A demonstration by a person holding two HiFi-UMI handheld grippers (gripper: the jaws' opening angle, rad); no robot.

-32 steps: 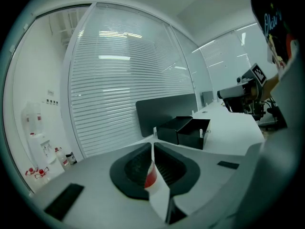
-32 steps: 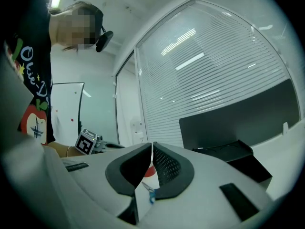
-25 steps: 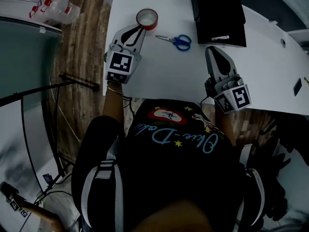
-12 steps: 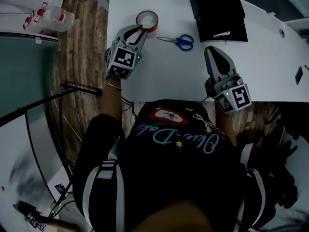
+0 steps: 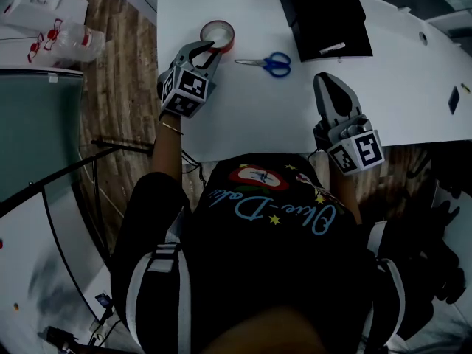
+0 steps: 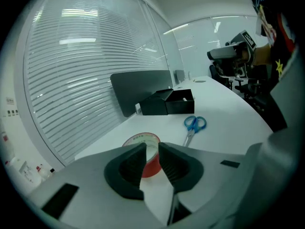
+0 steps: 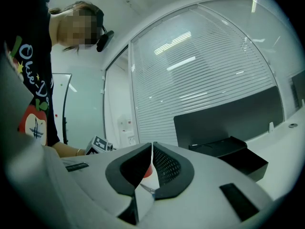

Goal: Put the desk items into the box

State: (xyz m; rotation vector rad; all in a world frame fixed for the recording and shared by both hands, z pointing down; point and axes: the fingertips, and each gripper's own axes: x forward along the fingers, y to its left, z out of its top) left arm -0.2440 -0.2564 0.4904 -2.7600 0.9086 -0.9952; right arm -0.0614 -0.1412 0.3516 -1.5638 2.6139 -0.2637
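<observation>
A red tape roll (image 5: 217,34) lies on the white desk (image 5: 251,102) at the far left. My left gripper (image 5: 205,48) hovers just short of it, its jaws opening with a clear gap and nothing between them. In the left gripper view the tape roll (image 6: 141,138) shows just past the left gripper (image 6: 152,147). Blue-handled scissors (image 5: 267,63) lie to the tape's right, also seen as scissors (image 6: 193,126). The black box (image 5: 324,13) stands open at the back, seen as box (image 6: 169,101). My right gripper (image 5: 328,80) rests near the desk's front edge, shut and empty, seen as gripper (image 7: 152,146).
Plastic bottles (image 5: 63,32) lie on the wooden floor left of the desk. A dark panel (image 6: 138,82) stands behind the box. A small dark object (image 5: 453,100) sits at the desk's far right. The desk's left edge is close to the tape.
The left gripper has moved forward to the tape roll and its jaws have spread wider. The right gripper has stayed in place.
</observation>
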